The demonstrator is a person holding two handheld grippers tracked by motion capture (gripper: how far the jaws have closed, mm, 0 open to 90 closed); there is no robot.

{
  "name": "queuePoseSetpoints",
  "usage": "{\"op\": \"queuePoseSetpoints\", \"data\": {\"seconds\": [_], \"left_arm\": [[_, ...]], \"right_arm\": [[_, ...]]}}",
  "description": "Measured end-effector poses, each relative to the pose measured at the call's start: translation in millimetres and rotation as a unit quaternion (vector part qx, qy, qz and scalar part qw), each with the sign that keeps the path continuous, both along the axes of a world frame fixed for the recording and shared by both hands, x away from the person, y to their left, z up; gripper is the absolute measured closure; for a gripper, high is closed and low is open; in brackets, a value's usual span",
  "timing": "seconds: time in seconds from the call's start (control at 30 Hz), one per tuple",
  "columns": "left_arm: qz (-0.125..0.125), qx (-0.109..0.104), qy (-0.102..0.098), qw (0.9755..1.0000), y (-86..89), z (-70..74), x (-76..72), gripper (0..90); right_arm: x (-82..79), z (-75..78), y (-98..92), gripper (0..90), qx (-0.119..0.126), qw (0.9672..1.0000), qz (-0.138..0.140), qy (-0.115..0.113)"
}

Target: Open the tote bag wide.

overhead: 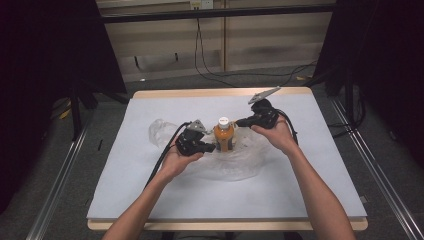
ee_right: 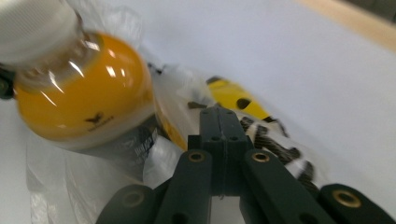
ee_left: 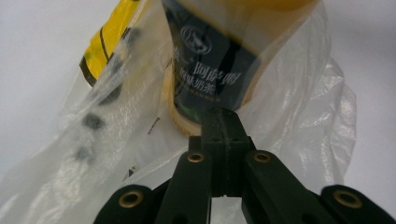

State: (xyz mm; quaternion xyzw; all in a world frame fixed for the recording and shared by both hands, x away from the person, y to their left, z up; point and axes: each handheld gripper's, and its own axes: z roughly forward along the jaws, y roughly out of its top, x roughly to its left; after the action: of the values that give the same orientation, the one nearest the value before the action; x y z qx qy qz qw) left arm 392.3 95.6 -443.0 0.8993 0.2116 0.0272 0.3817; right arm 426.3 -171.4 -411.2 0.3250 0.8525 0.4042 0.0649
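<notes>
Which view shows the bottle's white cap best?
The high view: the cap tops the upright orange bottle inside the clear plastic bag. The right gripper view catches the cap close, blurred and cropped. The left gripper view gives the bottle's dark label.

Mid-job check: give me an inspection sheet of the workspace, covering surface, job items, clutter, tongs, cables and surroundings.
Surface: table under a pale cover, wooden edge showing.
Job's things: orange bottle with white cap, upright inside a clear plastic bag; a yellow-and-black packet in the bag too.
Clutter: nothing seen.
Tongs: left tongs shut, pinching bag film beside the bottle; right tongs shut on the bag film at the bottle's other side.
Cables: one trails from each tool; black leads on the floor beyond.
Surroundings: dark curtains both sides, floor rails.
</notes>
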Motion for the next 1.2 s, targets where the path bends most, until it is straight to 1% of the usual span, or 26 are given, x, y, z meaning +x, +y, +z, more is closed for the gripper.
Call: {"op": "queuePoseSetpoints", "data": {"seconds": [0.03,0.07,0.1,0.13,0.17,0.2,0.27,0.3,0.33,0.37,0.4,0.47,0.5,0.53,0.57,0.6,0.7,0.73,0.77,0.9,0.93,0.97,1.03,1.07,1.13,1.2], "left_arm": [[0.0,0.004,0.001,1.0,-1.3,-3.6,1.2,90.0],[0.0,0.006,0.005,1.0,-2.6,-5.8,1.3,90.0],[0.001,0.02,0.002,0.9998,-4.3,-7.3,1.1,90.0],[0.002,0.025,0.002,0.9997,-4.8,-8.4,1.7,90.0],[0.002,0.024,0.001,0.9997,-4.1,-9.5,3.5,90.0],[0.007,0.016,0.002,0.9998,-3.4,-10.4,4.3,90.0],[0.018,0.011,0.009,0.9997,-0.9,-12.6,7.2,90.0],[0.014,0.018,0.013,0.9996,0.2,-14.7,10.1,90.0],[0.016,0.017,0.014,0.9996,-0.1,-16.6,11.3,90.0],[0.018,0.026,0.018,0.9994,-0.2,-18.9,13.2,90.0],[0.02,0.025,0.019,0.9993,-0.3,-20.5,14.6,90.0],[0.028,0.031,0.013,0.999,-1.3,-22.4,16.0,90.0],[0.032,0.032,0.009,0.9989,-1.0,-22.7,16.8,90.0],[0.037,0.024,0.005,0.999,-0.5,-23.6,18.1,90.0],[0.04,0.017,0.012,0.999,0.5,-23.5,19.7,90.0],[0.035,0.016,0.014,0.9991,1.4,-23.0,21.2,90.0],[0.036,0.026,0.016,0.9989,1.8,-22.9,22.6,90.0],[0.035,0.027,0.019,0.9988,2.2,-23.8,22.8,90.0],[0.036,0.022,0.019,0.9989,2.1,-25.5,23.0,90.0],[0.037,0.025,0.022,0.9988,0.3,-28.8,22.0,90.0],[0.038,0.024,0.025,0.9987,-0.9,-29.4,21.3,90.0],[0.036,0.031,0.023,0.9986,-1.4,-29.2,21.0,90.0],[0.033,0.03,0.029,0.9986,-2.3,-30.3,22.0,90.0],[0.033,0.033,0.03,0.9985,-2.6,-30.6,22.1,90.0],[0.026,0.035,0.034,0.9985,-3.3,-31.3,21.9,90.0],[0.013,0.038,0.03,0.9988,-3.6,-31.0,18.8,90.0]], "right_arm": [[1.9,-4.7,3.0,90.0,-0.002,0.9998,0.011,0.015],[3.4,-10.2,6.3,90.0,-0.015,0.9993,0.019,0.028],[4.3,-13.7,7.8,90.0,-0.017,0.999,0.025,0.033],[4.3,-17.9,10.3,90.0,-0.021,0.9984,0.032,0.043],[4.4,-20.6,12.3,90.0,-0.025,0.9978,0.037,0.049],[4.1,-22.5,14.3,90.0,-0.033,0.9973,0.039,0.052],[3.4,-23.7,17.0,90.0,-0.041,0.9967,0.044,0.055],[3.0,-24.0,18.0,90.0,-0.041,0.9963,0.047,0.06],[3.5,-25.1,19.1,90.0,-0.044,0.9955,0.053,0.066],[3.7,-25.9,20.2,90.0,-0.051,0.9947,0.053,0.072],[5.0,-28.1,21.7,90.0,-0.062,0.9935,0.056,0.077],[6.3,-31.3,23.4,90.0,-0.067,0.9926,0.057,0.085],[6.9,-32.6,23.9,90.0,-0.068,0.9923,0.06,0.084],[6.7,-33.0,24.2,90.0,-0.071,0.9921,0.061,0.084],[6.3,-32.9,24.3,90.0,-0.073,0.9921,0.06,0.083],[5.8,-31.8,23.6,90.0,-0.073,0.9924,0.058,0.08],[2.6,-24.1,18.4,90.0,-0.058,0.9944,0.053,0.071],[0.8,-19.7,15.2,90.0,-0.046,0.9957,0.053,0.061],[-1.0,-15.9,13.2,90.0,-0.04,0.9961,0.055,0.055],[-11.4,-2.9,13.9,90.0,-0.028,0.9965,0.066,0.041],[-13.8,-1.8,14.6,90.0,-0.033,0.9961,0.071,0.041],[-16.0,-2.4,14.6,90.0,-0.037,0.9955,0.074,0.045],[-19.0,-6.1,13.1,90.0,-0.044,0.9944,0.079,0.054],[-20.0,-10.4,12.2,90.0,-0.054,0.9932,0.081,0.065],[-17.7,-18.3,11.7,90.0,-0.066,0.9911,0.088,0.075],[-13.7,-25.0,15.1,90.0,-0.072,0.9893,0.091,0.088]]}}
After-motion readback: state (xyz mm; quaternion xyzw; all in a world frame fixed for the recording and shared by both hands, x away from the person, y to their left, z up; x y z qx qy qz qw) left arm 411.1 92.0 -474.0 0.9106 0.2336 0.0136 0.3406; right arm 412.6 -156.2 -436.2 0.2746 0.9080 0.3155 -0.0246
